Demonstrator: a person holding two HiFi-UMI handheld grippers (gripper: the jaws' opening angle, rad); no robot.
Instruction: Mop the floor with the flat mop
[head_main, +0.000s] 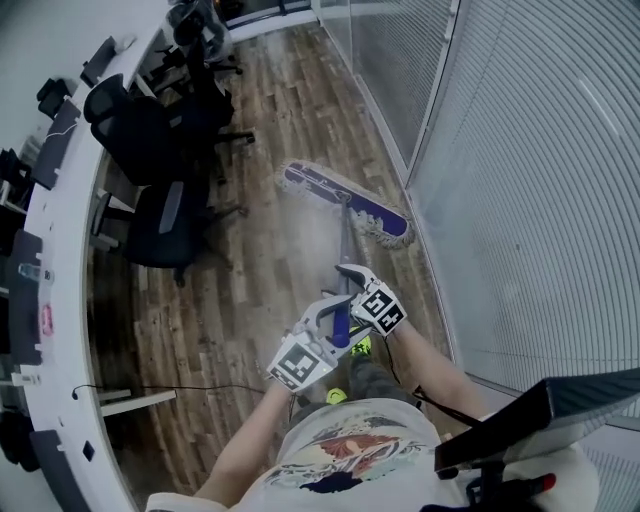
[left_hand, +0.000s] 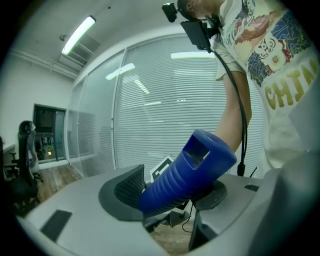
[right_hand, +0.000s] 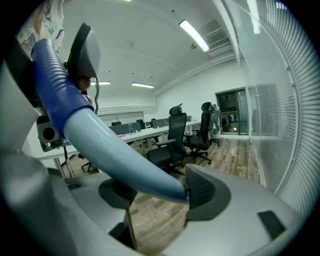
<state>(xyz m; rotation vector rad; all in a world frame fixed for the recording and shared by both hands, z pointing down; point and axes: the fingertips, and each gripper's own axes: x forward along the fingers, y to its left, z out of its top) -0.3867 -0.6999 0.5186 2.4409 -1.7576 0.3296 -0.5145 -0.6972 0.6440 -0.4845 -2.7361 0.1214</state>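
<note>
The fringed flat mop head (head_main: 345, 203) is laid on the plank floor (head_main: 270, 290). Its ribbed blue grip (left_hand: 185, 172) is clamped by the left gripper (left_hand: 170, 192), its smooth pale pole (right_hand: 120, 155) by the right gripper (right_hand: 155, 192).

The head camera sits above the person and looks steeply down past the shirt (head_main: 340, 460) onto the wood floor (head_main: 270, 270), with office chairs (head_main: 150, 130) at the left and the blind-covered glass wall (head_main: 530, 180) at the right. The camera on the left gripper (left_hand: 170, 192) sits close behind its jaws and faces that glass wall. The one on the right gripper (right_hand: 160, 192) faces the opposite way, towards the chairs. All three catch the mop handle (left_hand: 185, 172).
</note>
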